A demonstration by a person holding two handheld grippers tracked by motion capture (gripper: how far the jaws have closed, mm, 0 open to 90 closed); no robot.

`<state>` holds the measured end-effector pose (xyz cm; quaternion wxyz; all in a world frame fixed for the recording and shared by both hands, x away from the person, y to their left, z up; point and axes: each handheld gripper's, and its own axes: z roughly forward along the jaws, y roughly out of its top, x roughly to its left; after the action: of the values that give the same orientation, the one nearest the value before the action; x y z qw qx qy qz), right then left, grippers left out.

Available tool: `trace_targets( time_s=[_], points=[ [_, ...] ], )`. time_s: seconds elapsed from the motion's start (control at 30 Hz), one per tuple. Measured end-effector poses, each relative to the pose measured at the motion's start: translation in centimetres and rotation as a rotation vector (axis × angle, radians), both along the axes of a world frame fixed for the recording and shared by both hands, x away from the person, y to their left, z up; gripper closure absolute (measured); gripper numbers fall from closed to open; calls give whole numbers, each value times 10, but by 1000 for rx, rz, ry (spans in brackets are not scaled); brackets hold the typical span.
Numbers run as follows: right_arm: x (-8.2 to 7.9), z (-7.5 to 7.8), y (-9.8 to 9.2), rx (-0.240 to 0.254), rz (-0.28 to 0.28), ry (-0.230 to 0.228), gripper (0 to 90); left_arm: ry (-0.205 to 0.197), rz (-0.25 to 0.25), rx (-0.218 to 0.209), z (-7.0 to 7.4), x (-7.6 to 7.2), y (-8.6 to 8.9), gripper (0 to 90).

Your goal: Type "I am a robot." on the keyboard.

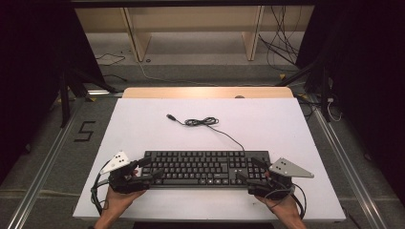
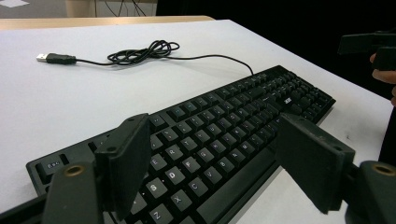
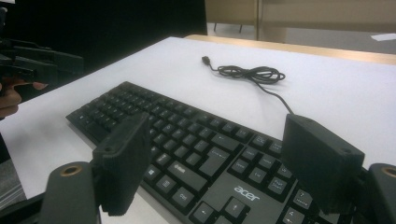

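Two open grippers — left gripper (image 1: 149, 169), right gripper (image 1: 248, 171) — straddle the keyboard (image 1: 205, 167) ends, jaws apart and gripping nothing, probably to lift it evenly.

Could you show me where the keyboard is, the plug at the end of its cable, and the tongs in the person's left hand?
keyboard (image 1: 200, 168): high view, middle of the key field.
USB plug (image 2: 48, 58): left gripper view, on the plug's body.
left tongs (image 1: 147, 168): high view, midway between the two open tips.
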<state>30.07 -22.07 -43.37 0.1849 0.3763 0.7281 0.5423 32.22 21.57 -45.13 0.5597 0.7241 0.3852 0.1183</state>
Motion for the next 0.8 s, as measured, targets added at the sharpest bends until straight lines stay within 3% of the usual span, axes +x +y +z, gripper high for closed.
trace_targets(
  time_s=[0.8],
  points=[
    [3, 0, 10, -6, 19, 8, 255, 0, 8, 1, 0, 0, 0, 245]
  ],
)
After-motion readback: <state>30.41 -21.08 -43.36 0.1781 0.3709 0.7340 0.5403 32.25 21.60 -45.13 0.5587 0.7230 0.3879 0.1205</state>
